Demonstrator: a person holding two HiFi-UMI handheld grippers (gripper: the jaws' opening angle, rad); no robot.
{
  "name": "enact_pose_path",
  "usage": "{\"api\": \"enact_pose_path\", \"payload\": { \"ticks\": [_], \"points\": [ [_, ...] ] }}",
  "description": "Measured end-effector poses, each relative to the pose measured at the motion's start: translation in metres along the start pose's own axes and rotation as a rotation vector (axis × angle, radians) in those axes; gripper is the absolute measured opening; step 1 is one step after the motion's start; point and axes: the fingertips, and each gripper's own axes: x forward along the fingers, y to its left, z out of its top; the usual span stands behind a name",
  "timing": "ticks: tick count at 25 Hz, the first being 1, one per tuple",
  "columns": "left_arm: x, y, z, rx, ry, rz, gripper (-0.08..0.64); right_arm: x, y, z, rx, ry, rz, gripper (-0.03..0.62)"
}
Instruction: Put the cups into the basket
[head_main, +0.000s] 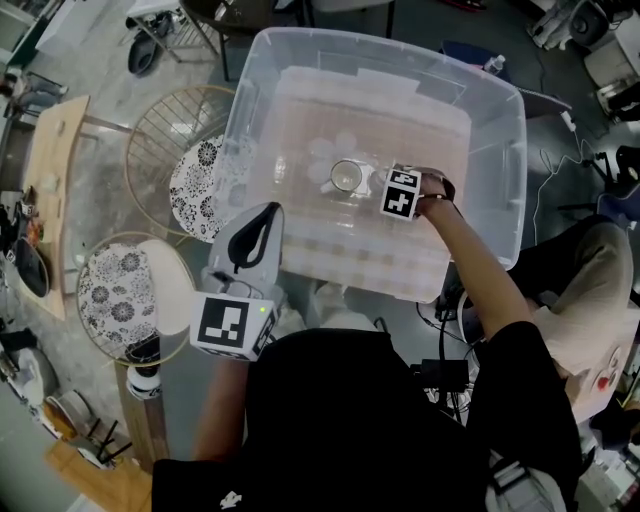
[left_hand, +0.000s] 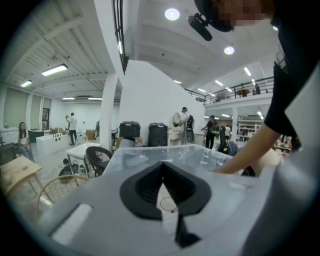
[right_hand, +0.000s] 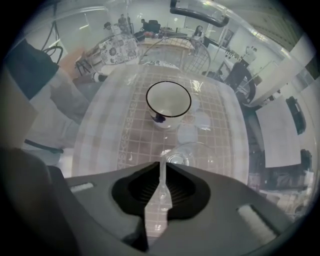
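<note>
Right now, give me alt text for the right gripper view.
The right gripper points down into a clear plastic bin, its jaws closed on the wall of a clear glass cup. Beyond it, a white cup with a dark rim stands upright on the bin's floor.

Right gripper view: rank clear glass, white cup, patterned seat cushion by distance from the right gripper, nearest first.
1. Clear glass: at the right gripper, its wall between the fingers.
2. White cup: upright on the bin floor, just beyond the glass.
3. Patterned seat cushion: outside the bin, far upper left.
</note>
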Motion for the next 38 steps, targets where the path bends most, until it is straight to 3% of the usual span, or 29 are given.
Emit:
{"api": "enact_pose_path", "payload": {
  "ticks": [7, 15, 22, 29, 38],
  "points": [
    [-0.002, -0.001, 0.006, -0.002, -0.031, -0.032, 0.008, -0.038, -0.001, -0.002, 0.054, -0.043, -0.043, 0.043],
    [-0.006, -0.010, 0.013, 0.007, -0.058, -0.112, 0.008, -0.122, -0.005, 0.015, 0.198, -0.234, -0.201, 0.003],
    [-0.019, -0.019, 0.018, 0.021, -0.078, -0.166, 0.008, -0.225, 0.004, 0.058, 0.384, -0.555, -0.334, 0.003],
    [-0.034, -0.020, 0.023, 0.038, -0.106, -0.217, 0.008, -0.331, 0.036, 0.109, 0.472, -0.861, -0.487, 0.002],
    [-0.054, -0.021, 0.023, 0.051, -0.117, -0.268, 0.008, -0.374, 0.093, 0.155, 0.531, -0.991, -0.600, 0.002]
  ]
}}
